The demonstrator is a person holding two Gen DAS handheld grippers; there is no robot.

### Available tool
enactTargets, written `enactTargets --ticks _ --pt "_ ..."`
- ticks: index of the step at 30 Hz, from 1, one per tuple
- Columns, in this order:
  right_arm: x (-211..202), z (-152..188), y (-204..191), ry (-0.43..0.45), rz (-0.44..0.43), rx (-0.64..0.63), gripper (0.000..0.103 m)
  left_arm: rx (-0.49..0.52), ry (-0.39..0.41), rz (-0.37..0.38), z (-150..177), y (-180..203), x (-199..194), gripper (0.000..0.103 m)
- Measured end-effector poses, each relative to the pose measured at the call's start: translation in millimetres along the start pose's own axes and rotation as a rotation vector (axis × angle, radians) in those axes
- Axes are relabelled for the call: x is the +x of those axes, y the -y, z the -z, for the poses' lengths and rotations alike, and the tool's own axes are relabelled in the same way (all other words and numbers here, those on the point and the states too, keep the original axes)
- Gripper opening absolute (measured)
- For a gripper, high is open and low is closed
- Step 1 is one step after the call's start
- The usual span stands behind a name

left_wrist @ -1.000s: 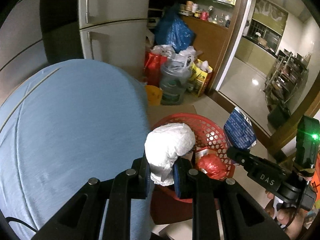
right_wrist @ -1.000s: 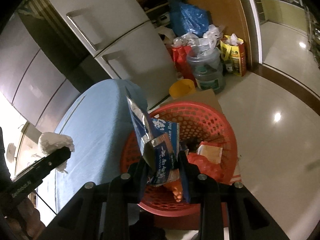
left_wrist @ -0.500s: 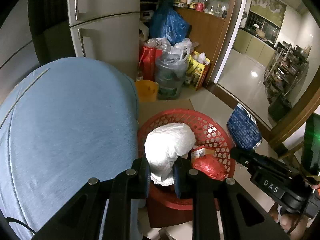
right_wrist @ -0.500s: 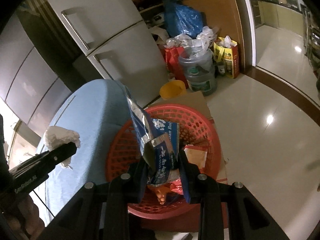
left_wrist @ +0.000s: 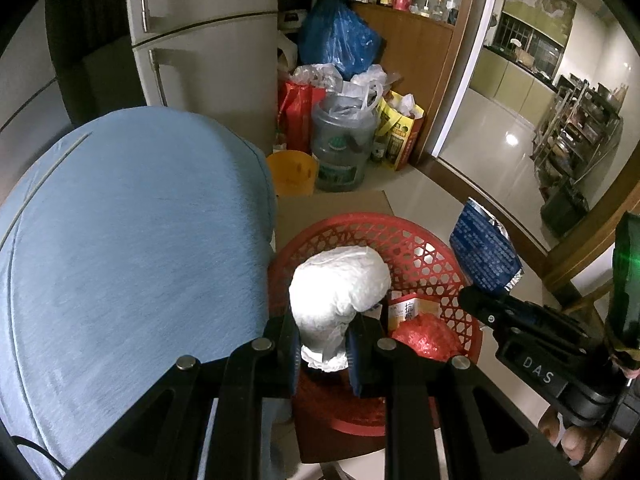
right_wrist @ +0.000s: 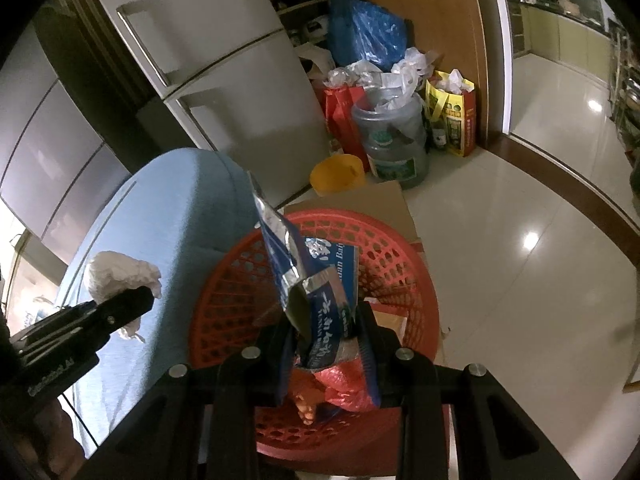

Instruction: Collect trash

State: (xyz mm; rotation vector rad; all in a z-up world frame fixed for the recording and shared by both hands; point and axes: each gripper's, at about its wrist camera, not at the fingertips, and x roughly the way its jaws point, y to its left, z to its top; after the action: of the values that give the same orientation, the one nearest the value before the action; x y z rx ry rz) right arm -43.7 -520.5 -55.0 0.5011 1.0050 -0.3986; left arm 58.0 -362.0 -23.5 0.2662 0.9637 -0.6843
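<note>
Now: two hand-held grippers hang over a red basket (left_wrist: 404, 240), each with a piece of trash.
Landmark: the basket, a round open-weave plastic one on cardboard (right_wrist: 360, 204) on the floor, just beside a blue cushion (left_wrist: 132, 240).
Left gripper (left_wrist: 323, 350): jaws nearly closed, pinching a white wad (left_wrist: 340, 292) by its lower end; the wad stands above the basket's near-left part.
Right gripper (right_wrist: 326, 346): jaws clamped tight on a blue wrapper (right_wrist: 312, 280), which sticks up over the basket's middle.
Step in hand: dropping both pieces in, by my reading.
Doing it well: bring each gripper low and inside the rim before opening; the wrapper is light and tall, so it could flutter or tip over the edge if let go high. The wad sits close to the cushion side, so shift it toward the basket's centre first.
Basket contents: a red crumpled bag (left_wrist: 426, 336), a small packet (left_wrist: 406, 310) with print, and something orange beneath, too hidden to name.
Beyond the basket: a yellow tub (left_wrist: 292, 170), contents unseen; a clear jug (left_wrist: 344, 144) stuffed with plastic bags.
Progress: some trash already in; these two not yet.
</note>
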Motion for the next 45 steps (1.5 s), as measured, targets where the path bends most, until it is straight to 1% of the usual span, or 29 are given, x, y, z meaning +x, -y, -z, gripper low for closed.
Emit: enactTargets --ticks 4,8,9,10,11,13,17,20,21,22,23,25,27,28,32,37,41,45 --pt "7 -1 2 -0.013 0.009 -0.002 0.031 0.003 -0.006 0.003 -1 2 5 0.019" --pt "21 -5 3 -0.057 0.027 0.000 0.034 0.001 -0.012 0.006 -3 2 9 0.019" --pt "23 -6 3 -0.062 0.028 0.002 0.045 0.001 -0.015 0.006 -3 2 10 0.019" --pt "25 -6 4 -0.067 0.032 0.004 0.061 0.000 -0.017 0.006 -3 2 11 0.019" --pt "24 -6 4 -0.063 0.039 0.008 0.082 0.000 -0.021 0.007 -3 2 12 0.019" --pt "20 -5 5 -0.042 0.034 0.011 0.082 -0.003 -0.029 0.007 -4 2 15 0.019" --pt "7 -4 9 -0.006 0.051 0.026 0.082 -0.004 -0.040 0.005 -5 3 21 0.020" --pt "-6 -2 16 0.021 0.055 0.051 0.082 -0.002 -0.044 0.000 -5 7 24 0.021" --pt "-11 -1 19 0.031 0.058 0.059 0.082 -0.004 -0.044 -0.001 -6 7 25 0.024" --pt "-15 -1 20 0.038 0.060 0.064 0.082 -0.005 -0.047 -0.009 -6 8 27 0.032" --pt "-18 -1 22 0.042 0.061 0.068 0.082 -0.006 -0.049 -0.009 -5 8 28 0.037" --pt "-25 -1 25 0.053 0.066 0.074 0.082 -0.007 -0.045 -0.010 -4 9 28 0.057" --pt "-31 0 27 0.066 0.070 0.081 0.082 -0.003 -0.043 -0.020 -4 12 28 0.066" --pt "-32 -1 27 0.068 0.070 0.084 0.082 -0.002 -0.043 -0.019 -4 12 27 0.068" --pt "-38 -2 26 0.086 0.073 0.090 0.082 0.004 -0.046 -0.017 -3 12 23 0.069" --pt "-46 0 13 0.104 0.071 0.070 0.082 -0.007 -0.018 -0.034 -1 4 7 0.070" --pt "-53 1 -2 0.121 0.064 0.044 0.082 -0.023 0.025 -0.052 2 -10 -15 0.071" --pt "-60 5 -30 0.136 0.064 -0.020 0.082 -0.037 0.081 -0.106 11 -28 -41 0.074"
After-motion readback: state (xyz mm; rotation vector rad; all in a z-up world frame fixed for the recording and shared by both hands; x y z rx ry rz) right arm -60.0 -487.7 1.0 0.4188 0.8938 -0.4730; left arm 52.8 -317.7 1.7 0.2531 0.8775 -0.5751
